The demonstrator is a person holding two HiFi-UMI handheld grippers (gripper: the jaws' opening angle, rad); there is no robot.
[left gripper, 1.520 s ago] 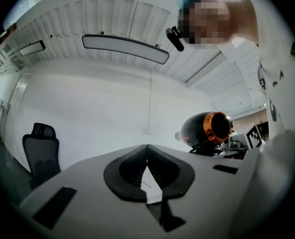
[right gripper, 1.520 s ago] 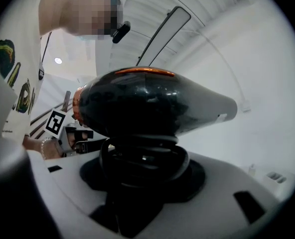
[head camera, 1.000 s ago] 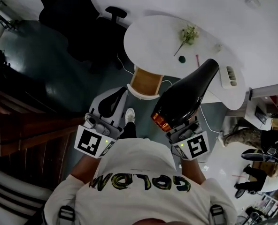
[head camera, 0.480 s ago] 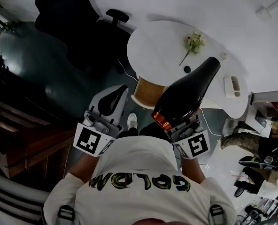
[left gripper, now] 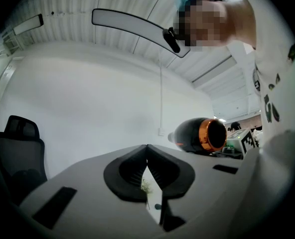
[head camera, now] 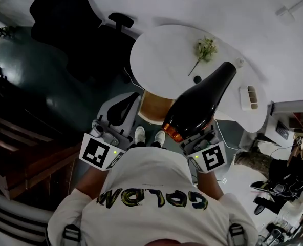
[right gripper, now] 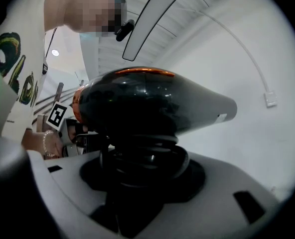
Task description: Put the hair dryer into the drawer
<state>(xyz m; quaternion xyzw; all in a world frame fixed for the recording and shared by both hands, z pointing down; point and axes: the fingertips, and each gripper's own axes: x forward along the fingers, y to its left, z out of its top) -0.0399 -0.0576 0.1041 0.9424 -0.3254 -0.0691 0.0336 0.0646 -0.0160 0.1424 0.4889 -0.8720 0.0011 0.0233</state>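
A black hair dryer (head camera: 198,105) with an orange ring at its rear is carried above the floor, nozzle toward the white table (head camera: 161,50). My right gripper (head camera: 200,136) is shut on its handle, and the ribbed handle (right gripper: 140,158) fills the space between the jaws. The dryer (left gripper: 200,135) also shows at the right of the left gripper view. My left gripper (head camera: 122,109) is level beside it, pads together with only a thin slit, holding nothing. A tan, white-rimmed open compartment (head camera: 154,106), possibly the drawer, sits under the table's near edge, just beyond both grippers.
On the table lie a green sprig (head camera: 203,49) and a small dark round thing (head camera: 197,79). A white power strip (head camera: 249,97) rests at its right end. A black office chair (head camera: 85,29) stands at the upper left. Dark wooden furniture (head camera: 23,152) lines the left side.
Both grippers have moved toward the table together, the dryer still held. The table and tan compartment have shifted left in view, and both shoes now show below.
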